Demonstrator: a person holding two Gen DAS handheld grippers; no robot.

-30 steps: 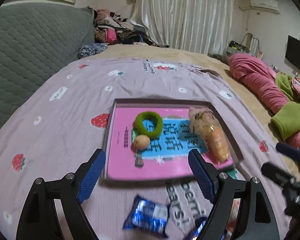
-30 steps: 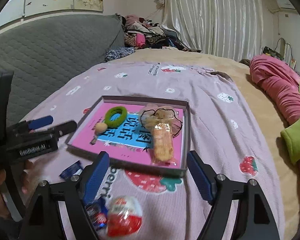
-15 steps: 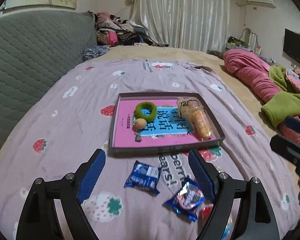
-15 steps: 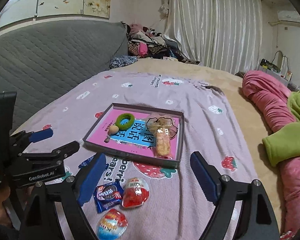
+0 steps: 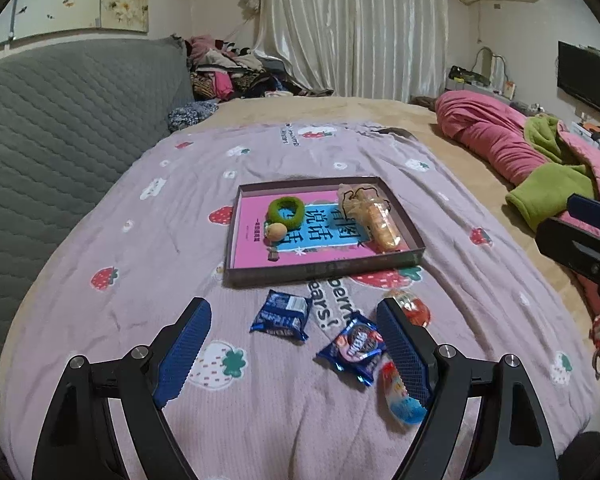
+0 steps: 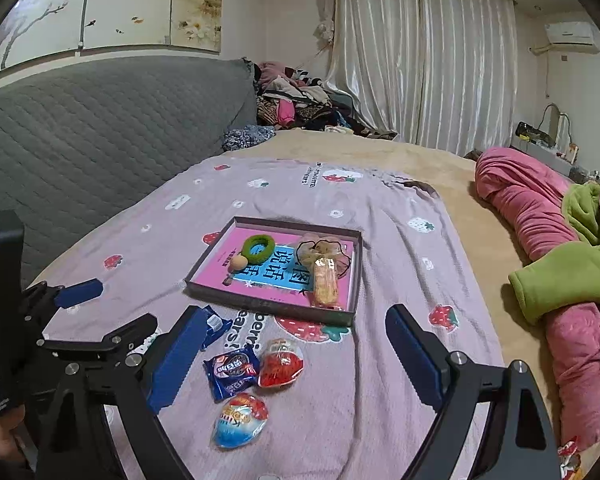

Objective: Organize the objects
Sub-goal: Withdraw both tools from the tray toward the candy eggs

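Observation:
A shallow box tray (image 5: 312, 270) (image 6: 268, 302) with a pink and blue bottom lies on the bed. In it are a green hair ring (image 5: 286, 210) (image 6: 258, 249), a small tan ball (image 5: 276, 231) (image 6: 239, 261) and a wrapped snack pack (image 5: 380, 220) (image 6: 326, 282). In front of the tray lie a blue cookie pack (image 5: 282, 316) (image 6: 214, 326), a second blue pack (image 5: 354, 346) (image 6: 232, 370), a red egg (image 5: 412, 308) (image 6: 281, 363) and a blue-and-red egg (image 5: 400, 394) (image 6: 241, 420). My left gripper (image 5: 296, 356) and right gripper (image 6: 290, 360) are open and empty above these.
The pink strawberry blanket (image 5: 140, 280) covers the bed. A grey quilted headboard (image 5: 60, 120) stands at the left. Pink and green bedding (image 6: 560, 264) is heaped at the right. Clothes (image 6: 300, 108) are piled at the back by the curtains.
Both grippers have pulled back and up from the tray. The loose packs and eggs have come into view in front of it. Both stay open.

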